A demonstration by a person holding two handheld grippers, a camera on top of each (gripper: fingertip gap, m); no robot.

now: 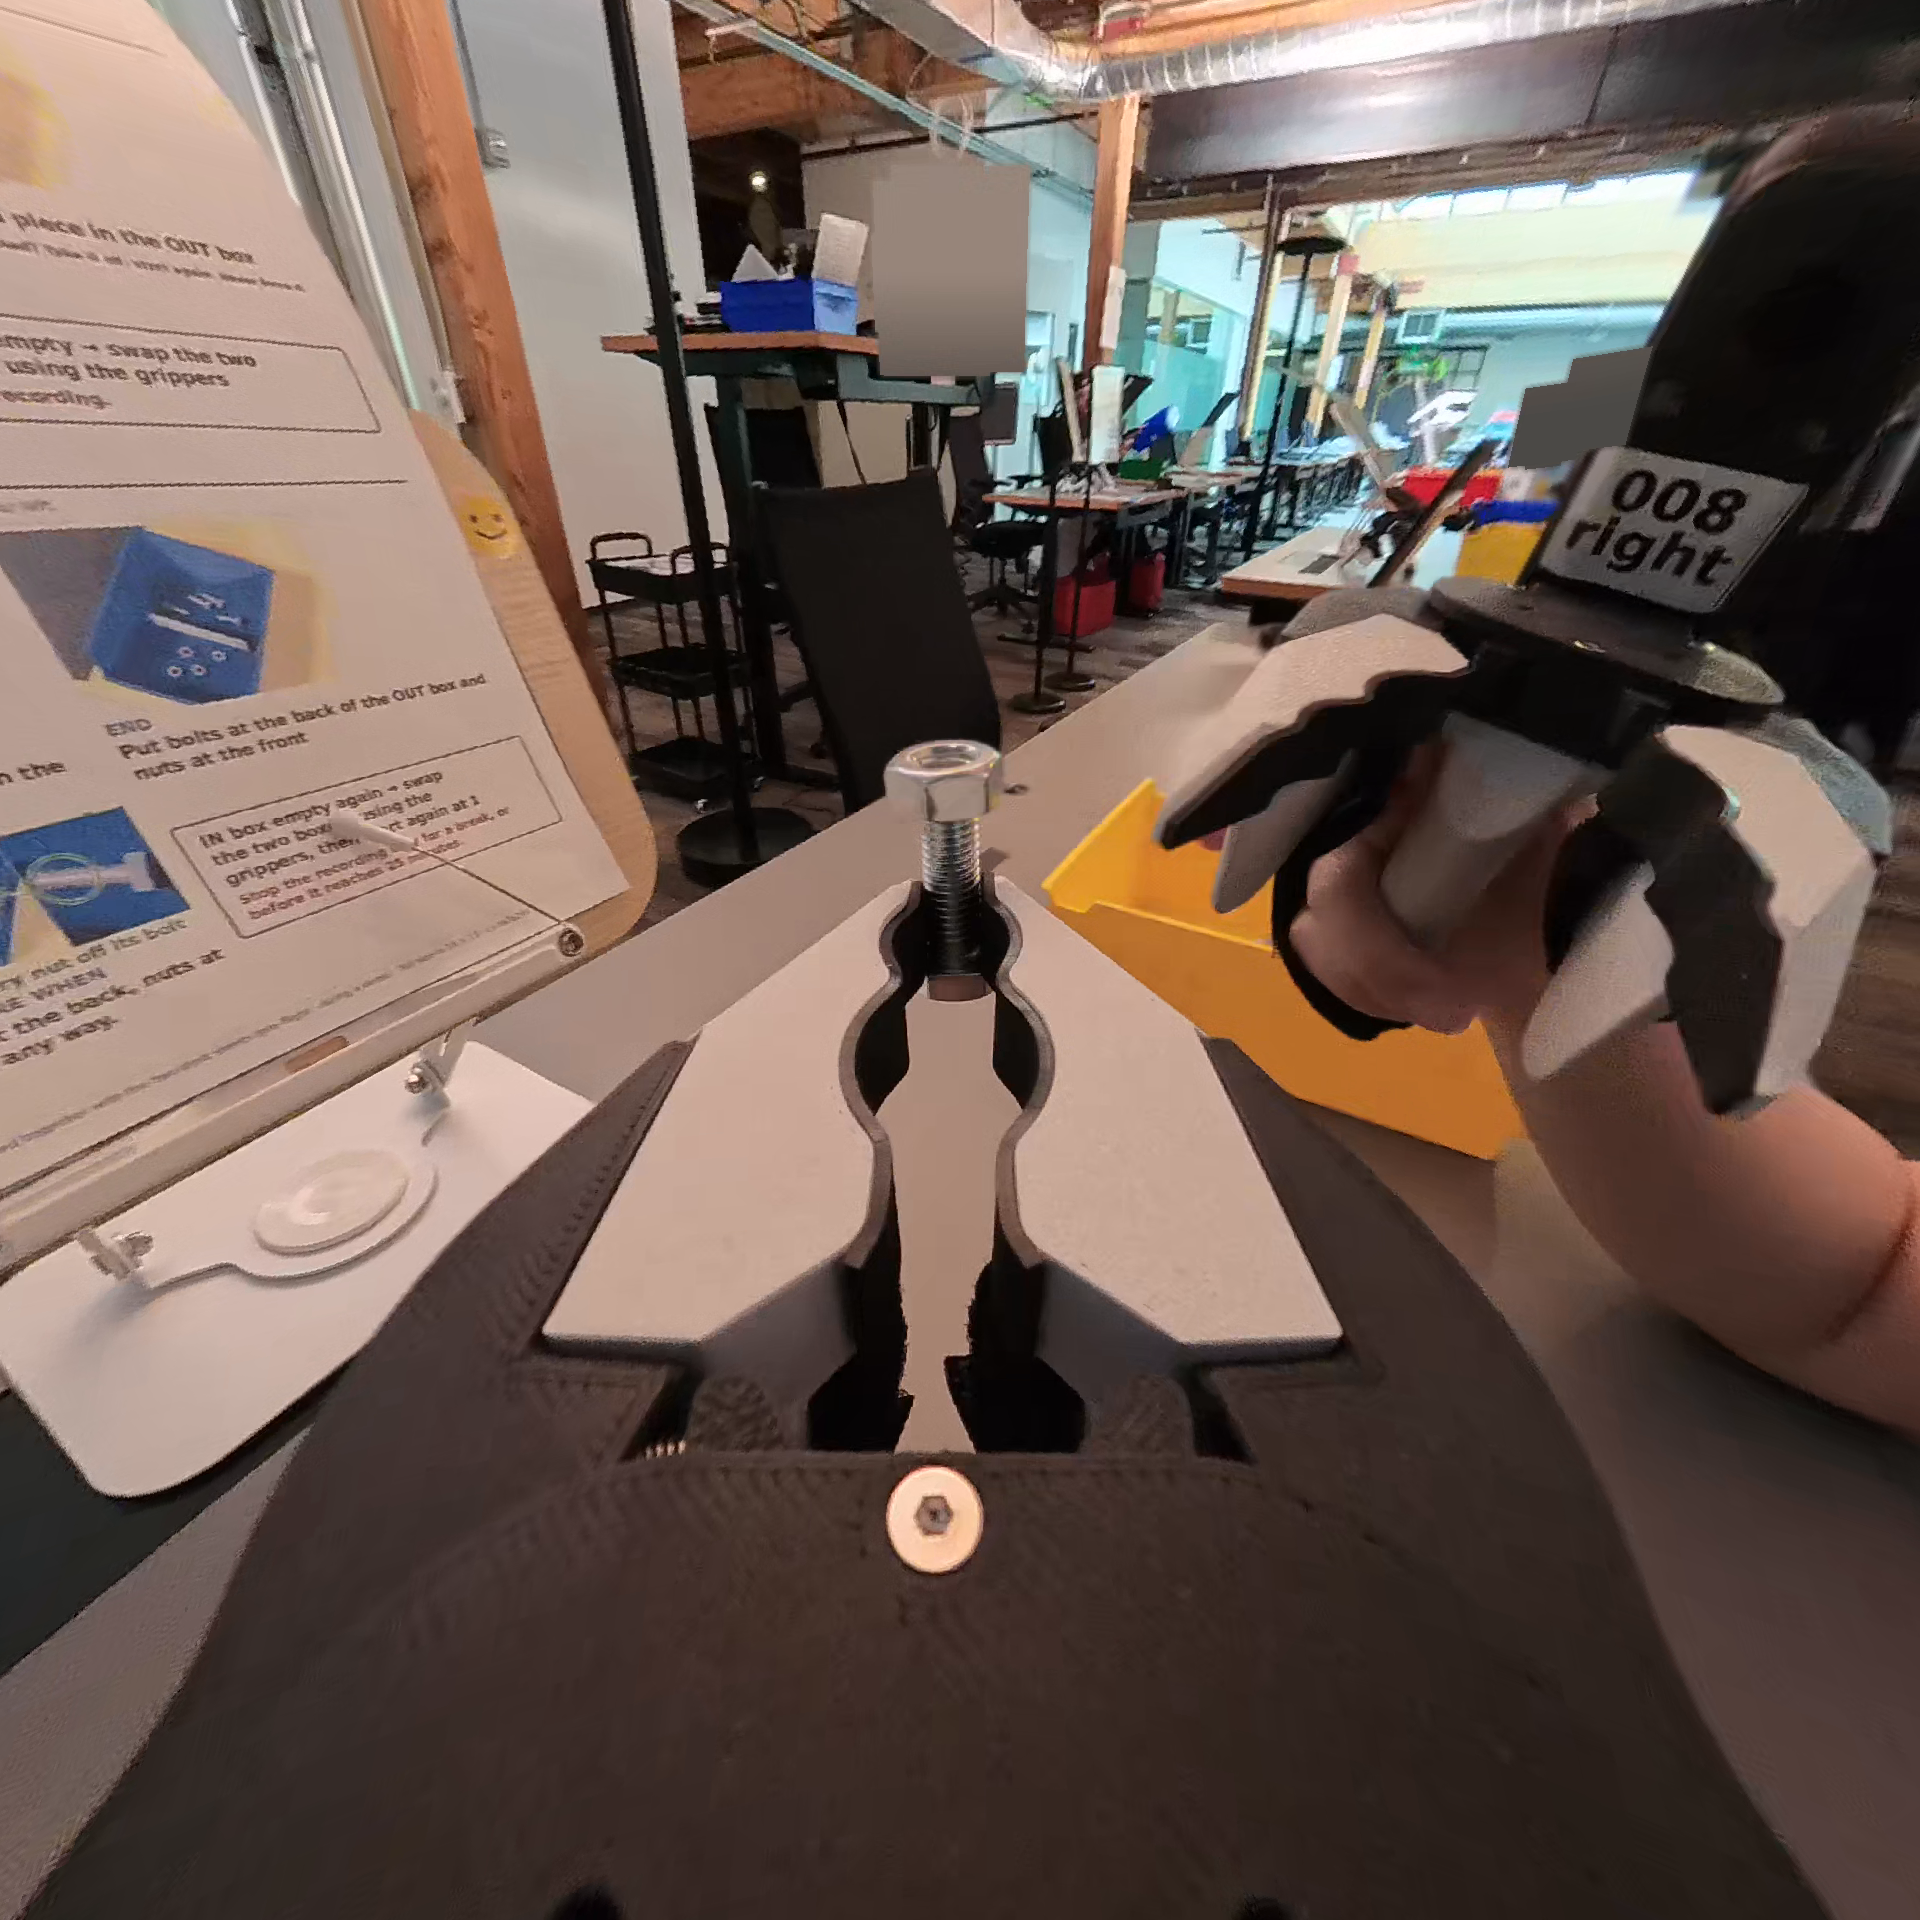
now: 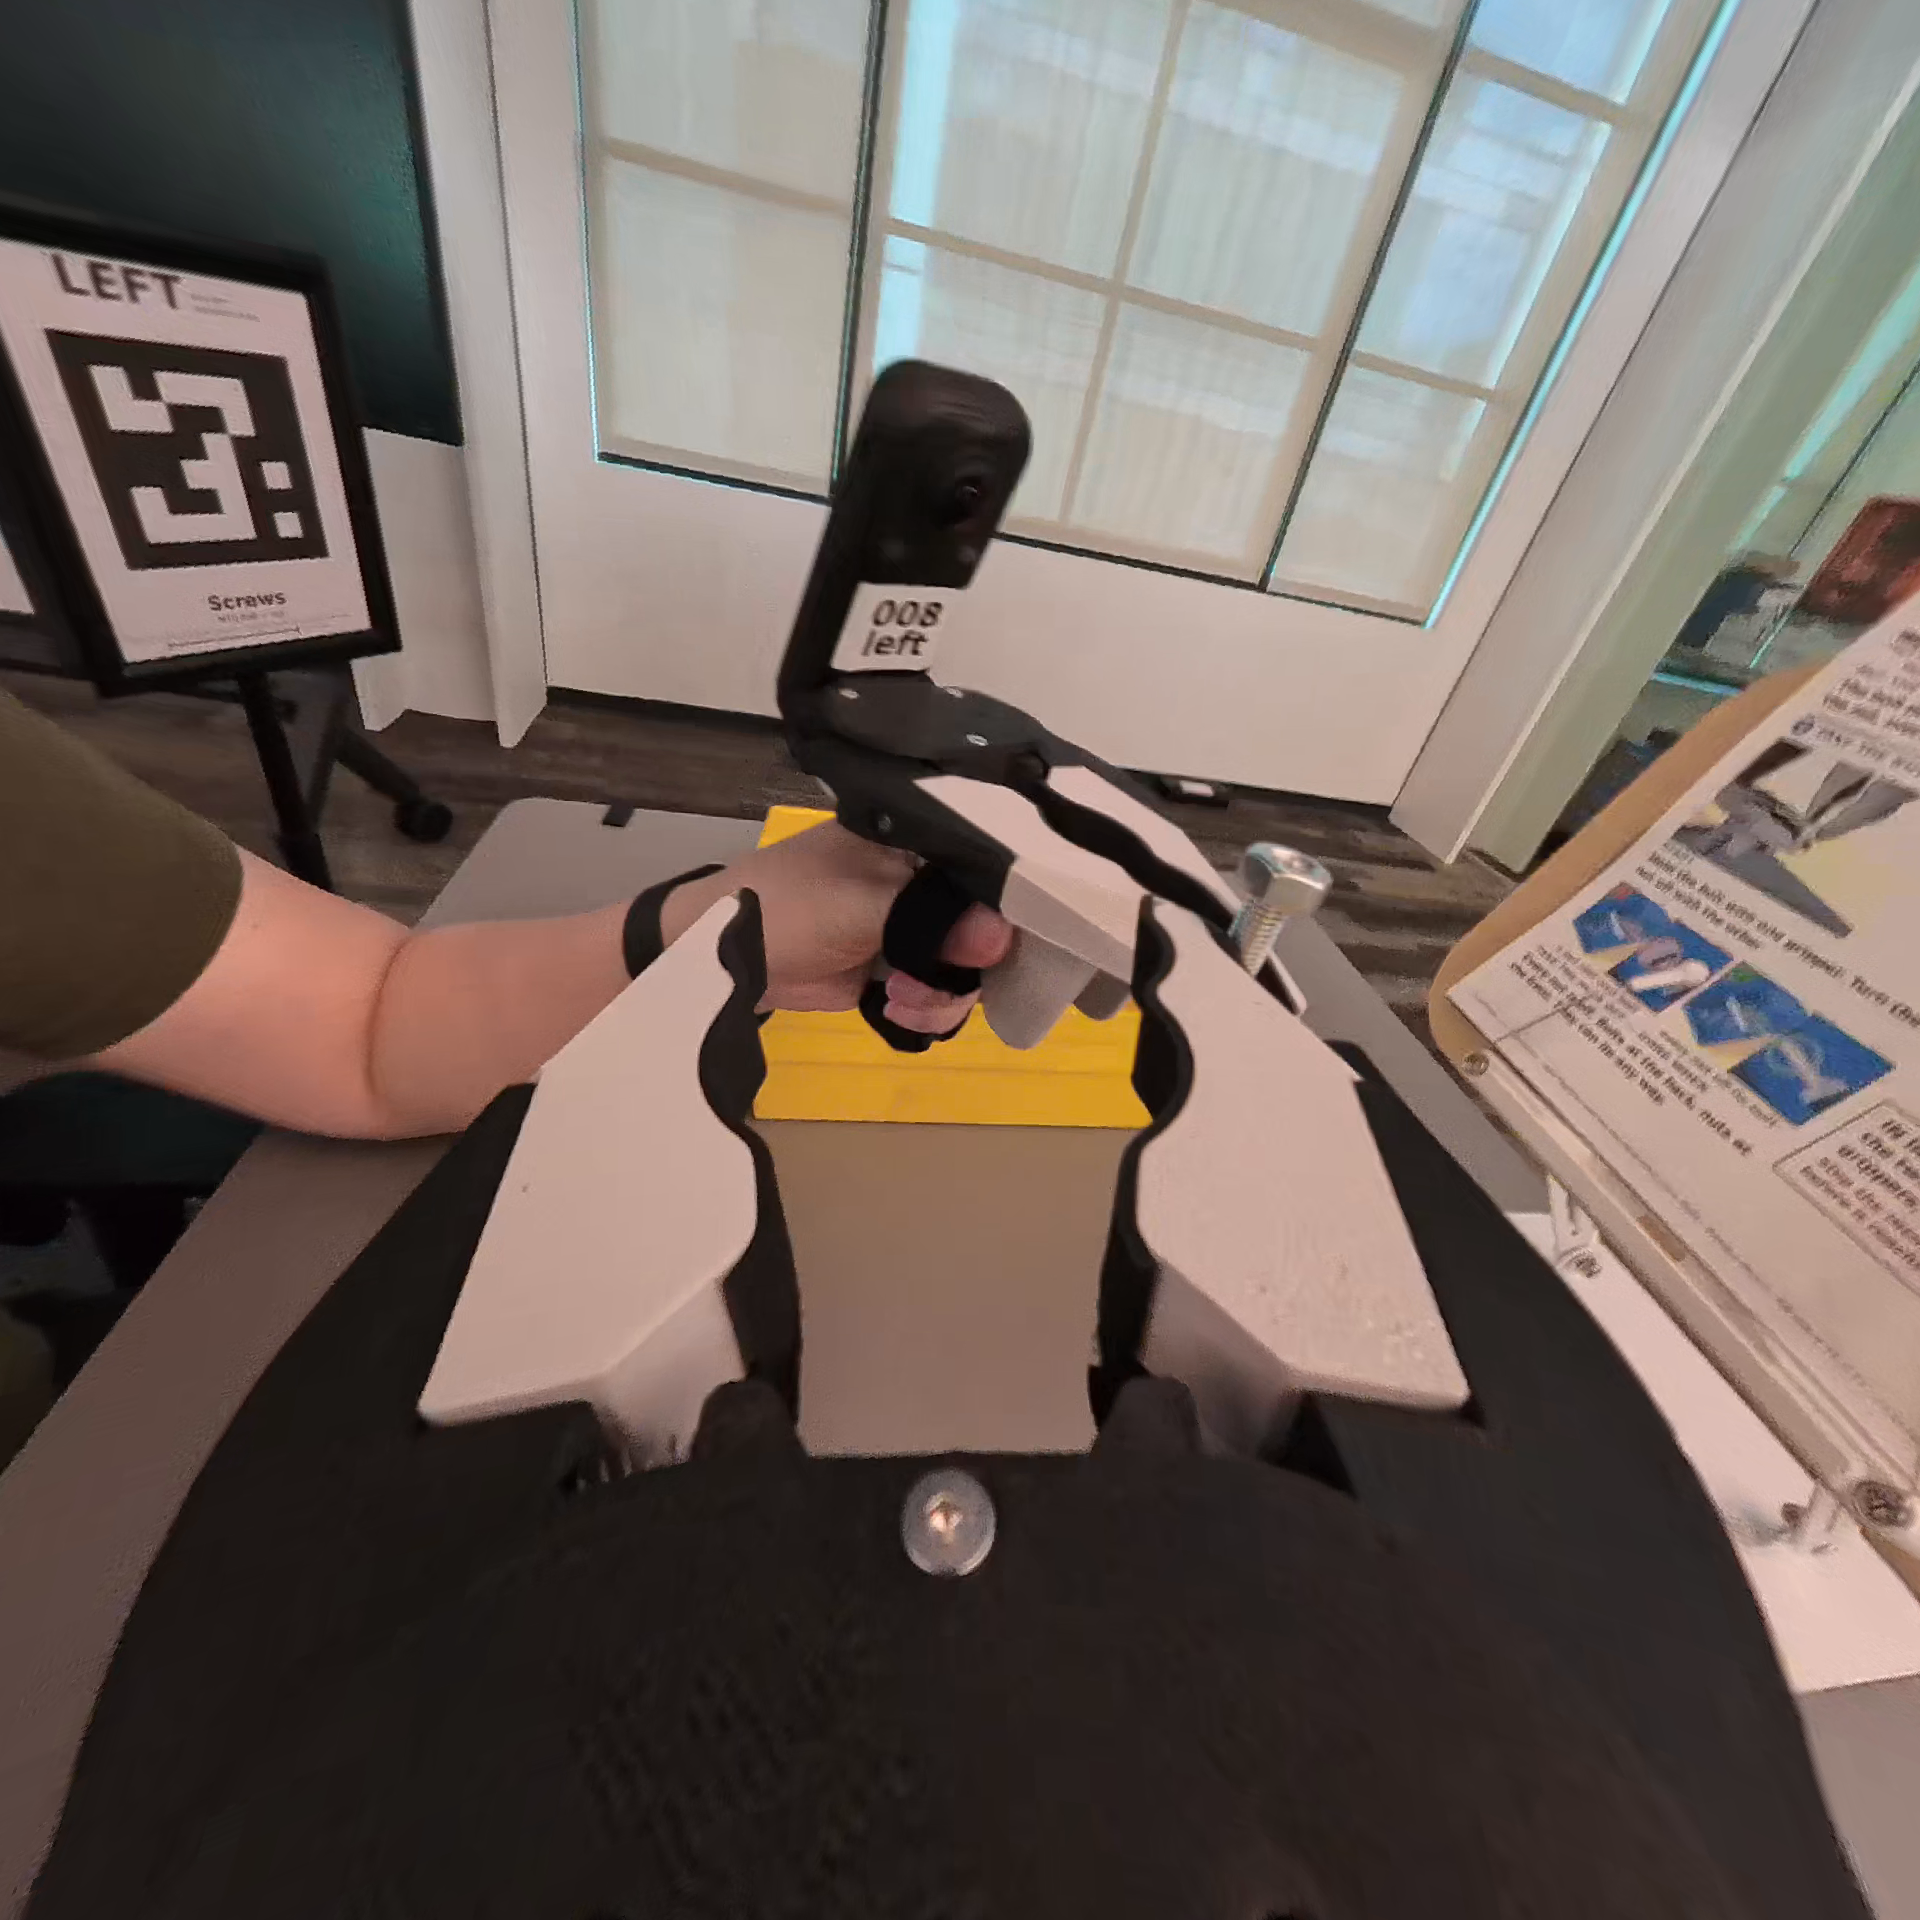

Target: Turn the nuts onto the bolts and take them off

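In the left wrist view, a white instruction sheet (image 1: 239, 665) on a wooden board leans at the far left, standing on a white base (image 1: 260, 1226) that rests on the grey table (image 1: 1558, 1403). At the centre, the left gripper (image 1: 948, 940) is closed on the bolt (image 1: 948, 883): its fingers (image 1: 758, 1132) pinch the lower shank near the head, which sits in the scalloped notch near the tips. The bolt stands upright, threads showing above the fingers, with the nut (image 1: 943, 781) threaded on its top end. Just right of the fingers sits a yellow bin (image 1: 1226, 977) on the table; whether it holds anything cannot be told. At the far right, the right gripper (image 1: 1455, 914) hangs above the bin, held in a hand (image 1: 1382, 935), its fingers spread wide apart with nothing between them. In the right wrist view, a framed marker sign (image 2: 187, 468) stands at the left before white doors. An arm reaches in from the left, its hand (image 2: 862, 935) gripping the left gripper's (image 2: 1236, 925) handle over the bin (image 2: 945, 1081). The right gripper's (image 2: 948, 935) own fingers (image 2: 613, 1174) frame the centre, parted wide and empty, well short of the bolt. To the right, the bolt (image 2: 1262, 920) tilts up out of the left gripper's tips with the nut (image 2: 1286, 878) on top, and the sheet (image 2: 1714, 987) lies at the far right.
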